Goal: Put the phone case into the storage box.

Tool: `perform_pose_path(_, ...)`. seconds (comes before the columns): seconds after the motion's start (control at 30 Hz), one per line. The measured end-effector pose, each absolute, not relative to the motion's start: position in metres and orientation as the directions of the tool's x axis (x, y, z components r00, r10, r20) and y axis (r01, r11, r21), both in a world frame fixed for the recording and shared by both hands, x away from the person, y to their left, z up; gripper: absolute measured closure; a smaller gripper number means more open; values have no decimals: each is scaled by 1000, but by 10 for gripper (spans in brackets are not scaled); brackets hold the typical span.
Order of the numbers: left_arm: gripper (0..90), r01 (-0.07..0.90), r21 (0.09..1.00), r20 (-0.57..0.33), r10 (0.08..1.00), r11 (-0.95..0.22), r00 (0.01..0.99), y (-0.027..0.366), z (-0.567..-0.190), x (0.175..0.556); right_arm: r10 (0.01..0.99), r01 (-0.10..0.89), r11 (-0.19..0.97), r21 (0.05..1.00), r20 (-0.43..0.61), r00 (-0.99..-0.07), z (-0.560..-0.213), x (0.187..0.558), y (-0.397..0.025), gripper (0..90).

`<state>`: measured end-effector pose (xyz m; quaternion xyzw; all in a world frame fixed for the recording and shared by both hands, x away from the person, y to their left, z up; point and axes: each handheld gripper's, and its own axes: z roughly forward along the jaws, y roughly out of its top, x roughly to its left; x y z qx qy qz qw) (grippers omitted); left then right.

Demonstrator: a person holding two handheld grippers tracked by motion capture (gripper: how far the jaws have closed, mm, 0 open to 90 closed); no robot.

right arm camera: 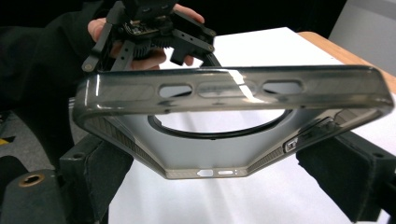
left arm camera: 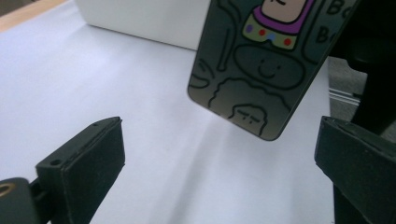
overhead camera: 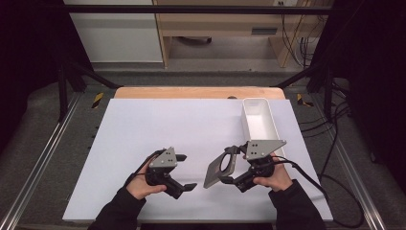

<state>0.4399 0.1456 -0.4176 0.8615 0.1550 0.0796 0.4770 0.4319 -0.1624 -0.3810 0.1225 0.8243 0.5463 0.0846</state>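
The right gripper (overhead camera: 229,166) holds a smoky grey phone case (overhead camera: 219,168) between its jaws, tilted above the white counter (overhead camera: 158,124). The left gripper (overhead camera: 185,171) sits just beside it, jaws spread wide with nothing between them. A white bin (overhead camera: 258,120) stands behind.

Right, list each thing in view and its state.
Phone case: empty, tilted, held off the table between the right gripper's jaws.
Right gripper: shut on the case.
Left gripper: open, holding nothing.
Tray: upright on the table, looks empty.
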Motion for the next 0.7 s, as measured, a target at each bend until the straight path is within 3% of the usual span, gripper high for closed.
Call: perform_pose_path(0.7, 2, 252, 911, -36, 544, -328, 838, 205, -418, 439, 436, 154, 326, 933, -4, -900, -363, 435, -179, 118)
